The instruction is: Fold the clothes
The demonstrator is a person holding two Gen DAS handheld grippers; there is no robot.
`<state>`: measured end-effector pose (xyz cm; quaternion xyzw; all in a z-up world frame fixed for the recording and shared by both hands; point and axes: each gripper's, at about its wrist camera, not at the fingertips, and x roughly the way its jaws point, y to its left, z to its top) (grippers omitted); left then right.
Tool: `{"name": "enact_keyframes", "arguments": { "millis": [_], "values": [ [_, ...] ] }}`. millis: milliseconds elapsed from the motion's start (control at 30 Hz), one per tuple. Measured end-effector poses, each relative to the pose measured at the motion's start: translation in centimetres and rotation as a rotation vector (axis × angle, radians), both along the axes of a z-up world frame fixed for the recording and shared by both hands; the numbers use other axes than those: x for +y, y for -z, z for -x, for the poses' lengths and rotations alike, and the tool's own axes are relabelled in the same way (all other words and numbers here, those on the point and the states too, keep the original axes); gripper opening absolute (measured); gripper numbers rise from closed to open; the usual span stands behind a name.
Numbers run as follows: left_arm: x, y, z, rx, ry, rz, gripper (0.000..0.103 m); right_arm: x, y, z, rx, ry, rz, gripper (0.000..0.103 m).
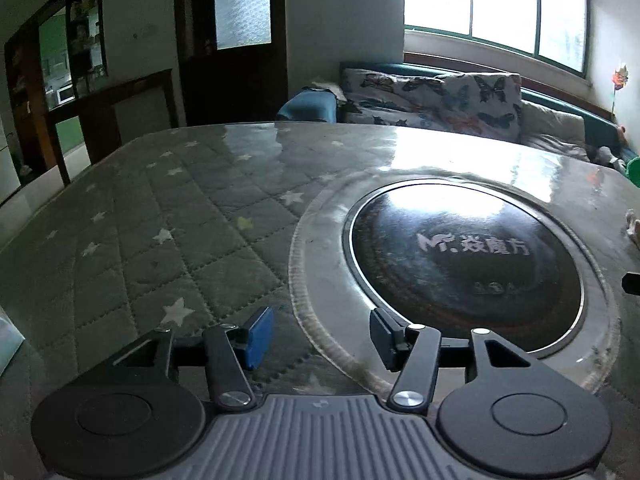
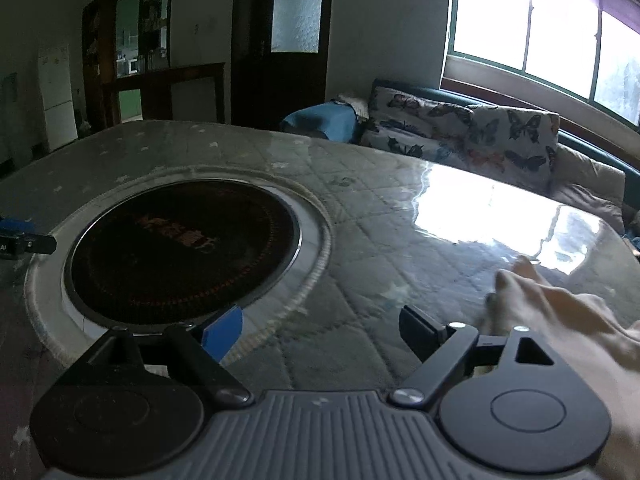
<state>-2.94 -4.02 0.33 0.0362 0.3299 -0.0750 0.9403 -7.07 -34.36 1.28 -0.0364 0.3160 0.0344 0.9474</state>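
Two black two-finger grippers, left (image 1: 322, 338) and right (image 2: 322, 330), gape wide, empty, above one round glass-topped quilted table (image 1: 160, 216); one pale cloth (image 2: 560, 312) lies beside the right.

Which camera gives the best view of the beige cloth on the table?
The right wrist view: the beige cloth lies at the lower right, beside the open right gripper, though blurred. The left wrist view shows only a sliver at its right edge, far from the open left gripper.

Dim room as I see it: overexposed green-framed window (image 1: 496, 8) backlighting, white glare on the glossy quilted star-patterned tabletop (image 2: 460, 204), blurred pale cloth (image 2: 560, 312), fisheye-curved dark corners.
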Motion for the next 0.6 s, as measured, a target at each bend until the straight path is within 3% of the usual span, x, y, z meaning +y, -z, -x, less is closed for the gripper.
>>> {"name": "enact_keyframes", "arguments": {
  "millis": [200, 600],
  "values": [
    [0.3, 0.2, -0.2, -0.009, -0.010, 0.005, 0.064, 1.1, 1.1, -1.9, 0.021, 0.005, -0.013, 0.089],
    [0.1, 0.9, -1.5, -0.018, -0.021, 0.001, 0.078, 2.5, 2.1, -4.4, 0.063, 0.029, -0.016, 0.103]
  ]
}}
